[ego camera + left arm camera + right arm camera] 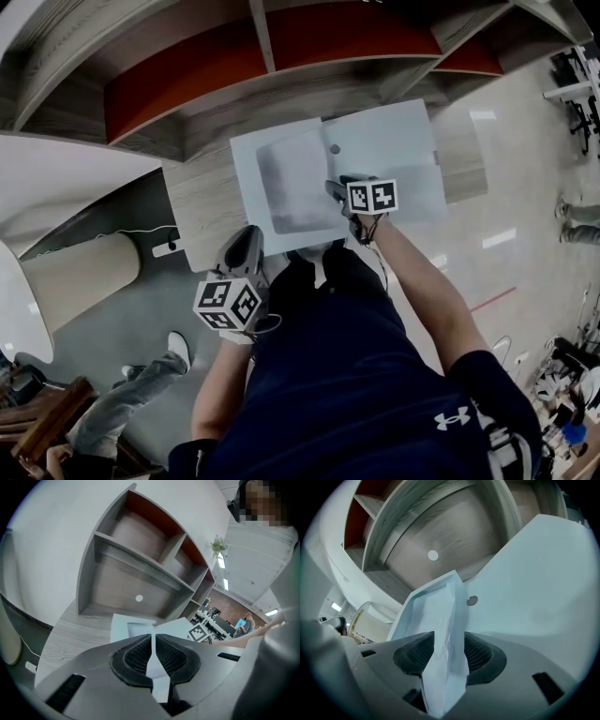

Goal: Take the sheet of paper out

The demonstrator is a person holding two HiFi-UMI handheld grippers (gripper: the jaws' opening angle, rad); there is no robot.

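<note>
A white snap folder [394,150] lies open on the wooden desk [202,202], its flap with the snap button [335,148] thrown to the right. A greyish sheet of paper [298,183] rests in its left half. My right gripper [339,192] is at that sheet's right edge. In the right gripper view its jaws [449,644] stand open, and a pale raised fold of the sheet [440,611] rises loosely between the pads, beside the flap [534,583]. My left gripper [248,246] sits at the folder's near left corner. Its pads [153,641] are together, and the folder [123,623] lies beyond them.
A wooden shelf unit with red back panels [187,75] stands right behind the desk, with a white round plug [138,598] in its back board. A round-edged pale table [80,272] and another person's leg and shoe [178,347] are at the left, on the floor.
</note>
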